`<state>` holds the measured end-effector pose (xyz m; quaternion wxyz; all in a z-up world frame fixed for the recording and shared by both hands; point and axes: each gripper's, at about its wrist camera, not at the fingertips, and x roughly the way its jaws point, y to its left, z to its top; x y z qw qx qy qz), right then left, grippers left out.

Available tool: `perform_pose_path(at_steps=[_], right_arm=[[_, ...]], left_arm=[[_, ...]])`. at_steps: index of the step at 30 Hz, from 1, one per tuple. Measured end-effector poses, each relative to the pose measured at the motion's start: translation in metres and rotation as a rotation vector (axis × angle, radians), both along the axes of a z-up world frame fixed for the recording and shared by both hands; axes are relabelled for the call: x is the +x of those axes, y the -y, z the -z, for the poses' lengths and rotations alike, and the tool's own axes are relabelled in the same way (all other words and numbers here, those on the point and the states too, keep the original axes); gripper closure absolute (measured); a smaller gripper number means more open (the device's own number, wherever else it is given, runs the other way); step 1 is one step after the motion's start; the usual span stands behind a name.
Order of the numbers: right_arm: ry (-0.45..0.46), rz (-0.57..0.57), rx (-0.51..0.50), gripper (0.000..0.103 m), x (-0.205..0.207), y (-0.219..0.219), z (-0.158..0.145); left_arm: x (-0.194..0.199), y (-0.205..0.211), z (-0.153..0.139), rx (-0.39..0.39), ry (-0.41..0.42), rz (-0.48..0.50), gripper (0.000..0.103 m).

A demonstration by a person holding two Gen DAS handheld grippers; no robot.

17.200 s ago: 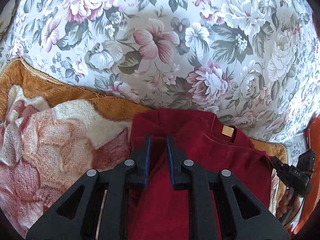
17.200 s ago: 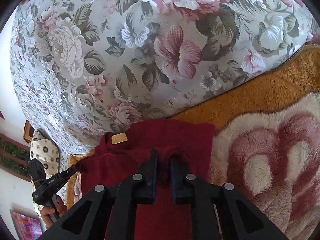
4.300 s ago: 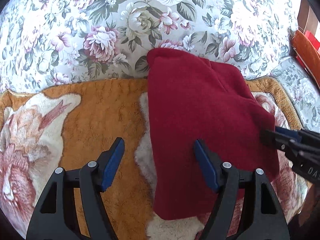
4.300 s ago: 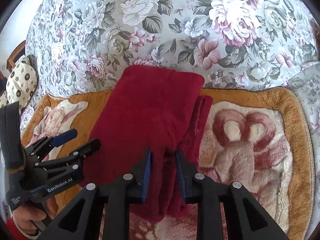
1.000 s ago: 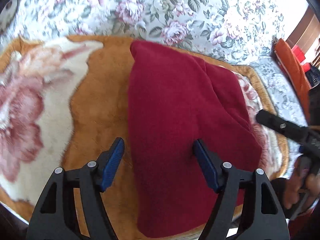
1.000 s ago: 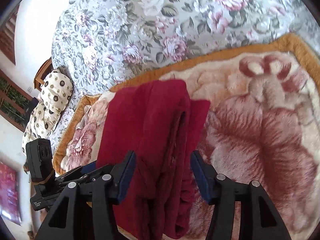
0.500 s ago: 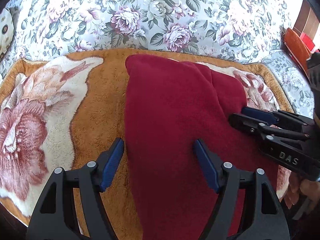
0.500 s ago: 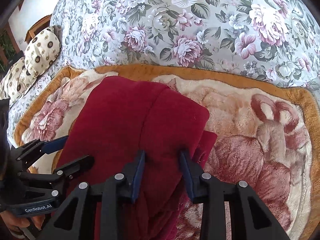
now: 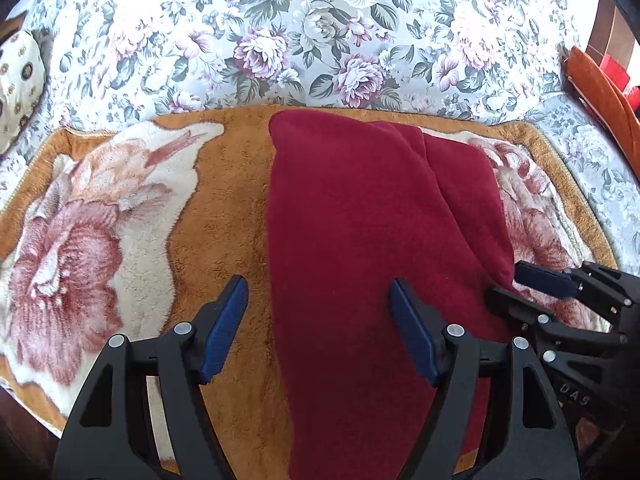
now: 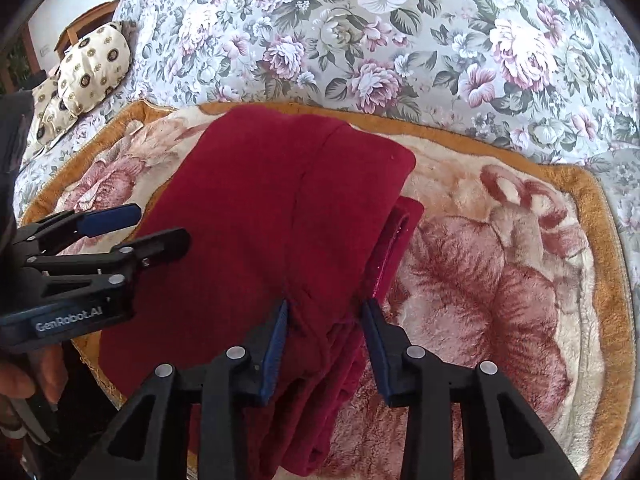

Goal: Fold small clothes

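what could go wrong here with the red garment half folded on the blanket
1. The right gripper bunches only the thick layered edge of the red garment; its jaws have just been closing, and a lift could drag the stacked layers apart.
2. The left gripper is wide open over the garment's other edge, so that side is unheld and may sag or skew.
3. The fluffy blanket could catch the fabric and wrinkle the fold.

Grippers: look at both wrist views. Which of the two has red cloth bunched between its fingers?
The right gripper: the red garment bunches between its fingers. The left gripper stands wide open over the garment's edge.
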<state>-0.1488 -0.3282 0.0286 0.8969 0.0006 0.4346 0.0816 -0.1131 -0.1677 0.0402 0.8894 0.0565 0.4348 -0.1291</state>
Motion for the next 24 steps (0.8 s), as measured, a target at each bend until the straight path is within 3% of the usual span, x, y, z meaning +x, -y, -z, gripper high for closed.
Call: perform_pose_path(at_steps=[4, 10, 20, 24], right_arm=[[0.027, 0.007, 0.063, 0.067, -0.013, 0.004, -0.018], [0.102, 0.064, 0.062, 0.065, -0.034, 0.005, -0.039], [0.158, 0.137, 0.02, 0.064, -0.053, -0.003, -0.046], [0.163, 0.167, 0.051, 0.054, -0.058, -0.001, -0.044]], left_arm=[[-0.009, -0.003, -0.006, 0.015, 0.028, -0.013, 0.029], [-0.02, -0.01, -0.014, -0.006, 0.058, -0.044, 0.029], [-0.043, -0.016, -0.031, -0.013, 0.129, -0.058, 0.029], [-0.049, -0.021, -0.034, -0.019, 0.15, -0.072, 0.029]])
